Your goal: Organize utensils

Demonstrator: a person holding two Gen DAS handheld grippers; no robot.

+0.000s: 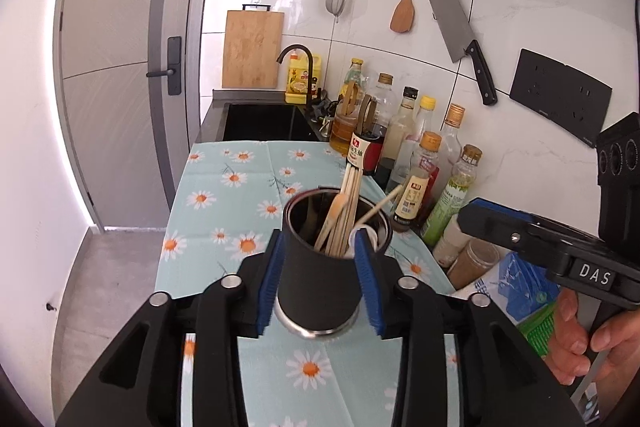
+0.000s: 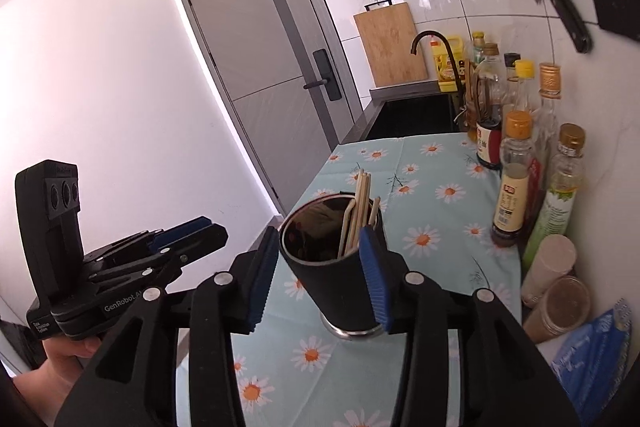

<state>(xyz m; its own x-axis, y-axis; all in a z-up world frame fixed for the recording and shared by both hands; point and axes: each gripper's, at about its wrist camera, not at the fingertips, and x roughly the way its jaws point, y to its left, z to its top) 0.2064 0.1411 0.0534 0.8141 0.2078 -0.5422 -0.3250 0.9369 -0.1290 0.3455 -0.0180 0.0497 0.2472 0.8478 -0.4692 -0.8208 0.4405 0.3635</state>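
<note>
Currently the utensil holder (image 1: 328, 267), a dark cup with a bright metal base rim, stands upright on the daisy-print cloth (image 1: 224, 211) covering the surface, near the row of bottles (image 1: 424, 163) by the wall. It holds a bundle of pale chopsticks (image 1: 348, 203) that lean toward the bottle side and stick well above the rim. Left gripper (image 1: 320, 275): jaws part-open; whether they straddle or clear the cup is unclear, nothing gripped. Right gripper (image 2: 320, 279): jaws likewise part-open and empty, the cup just ahead of them. Judgement: cup is rigid, moderately light, top-heavy with the sticks, likely matte enough to grip well; take it low-to-mid on the wall. Chopsticks are stiff, light, smooth, apt to roll and fan; pinch them together near the upper ends.
</note>
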